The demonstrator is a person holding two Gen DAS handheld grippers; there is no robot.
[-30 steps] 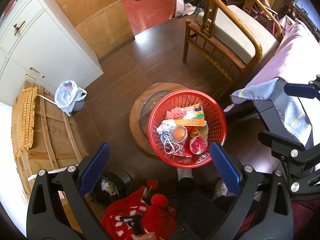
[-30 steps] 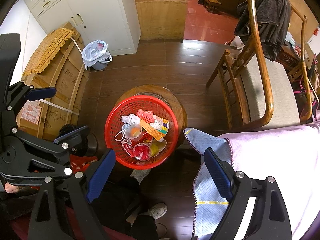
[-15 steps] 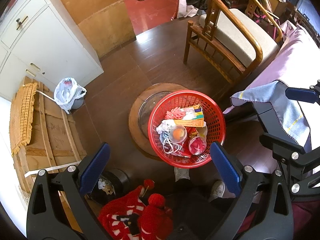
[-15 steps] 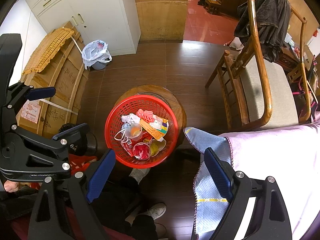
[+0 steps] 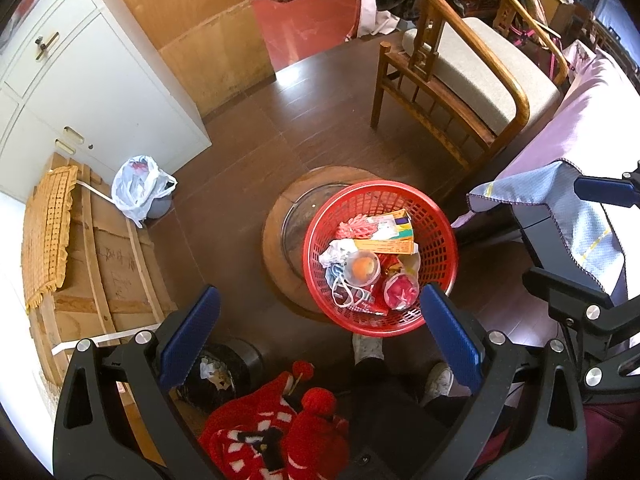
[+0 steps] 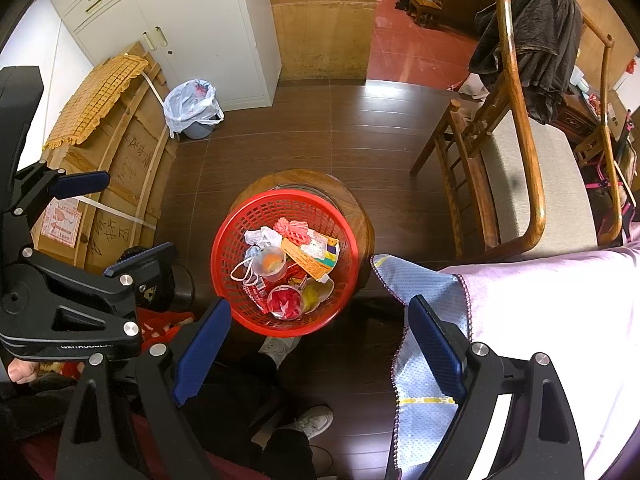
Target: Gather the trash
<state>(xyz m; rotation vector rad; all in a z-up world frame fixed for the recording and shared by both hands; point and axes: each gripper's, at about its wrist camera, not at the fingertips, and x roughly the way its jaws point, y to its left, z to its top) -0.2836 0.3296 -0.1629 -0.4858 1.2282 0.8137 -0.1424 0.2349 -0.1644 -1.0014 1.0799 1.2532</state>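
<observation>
the round wooden stool point(image 5: 280, 216) is partly hidden under the red plastic basket point(image 5: 436, 216); its right side does not show. in the basket, the print on the orange and yellow cardboard box point(image 5: 386, 245) is too small to read, and what is under the clear plastic cup point(image 6: 271, 263) is covered. the black round bin point(image 5: 236, 364) in the lower left of the left wrist view is half hidden behind the blue gripper finger point(image 5: 188, 338). the red and white knitted cloth point(image 5: 276, 432) is cut off by the bottom edge. the dark wooden armchair point(image 6: 516, 184) runs out of the right edge.
</observation>
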